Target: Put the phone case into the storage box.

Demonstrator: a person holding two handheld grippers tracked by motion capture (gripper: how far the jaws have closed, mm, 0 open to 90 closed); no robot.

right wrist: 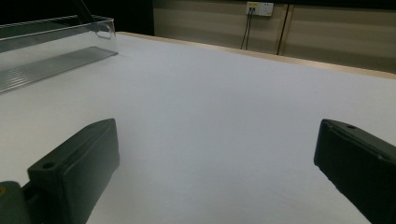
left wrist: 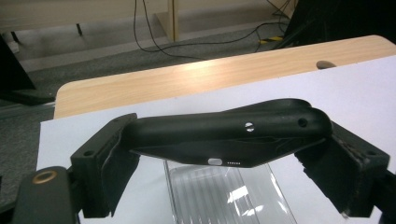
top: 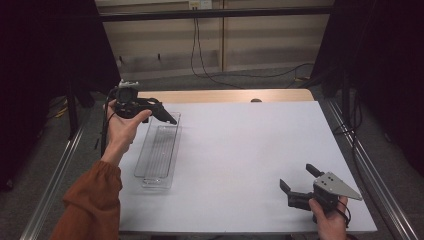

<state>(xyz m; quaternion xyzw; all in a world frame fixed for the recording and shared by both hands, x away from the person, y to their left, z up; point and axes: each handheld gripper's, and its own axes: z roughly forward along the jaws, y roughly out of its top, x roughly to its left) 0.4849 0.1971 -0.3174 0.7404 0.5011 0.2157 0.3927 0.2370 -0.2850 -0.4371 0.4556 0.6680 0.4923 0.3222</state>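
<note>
Left gripper view shows us the black plastic handle (left wrist: 224, 137) clamped crosswise between the jaws of our left gripper (left wrist: 229, 163), its flat edge bearing a small slot and fine print. It hangs just above the far end of the clear plastic tray (left wrist: 261, 205), not touching it. In the high view the left gripper (top: 150, 111) carries the piece over the tray (top: 145, 165), which lies near the left edge of the white table (top: 250, 150). We judge the step to be carrying the handle to the tray; next we should lower it inside the tray walls, level, then release. Well to the right of the tray, our right gripper (top: 298, 181) rests low with its jaws spread wide, holding nothing.
</note>
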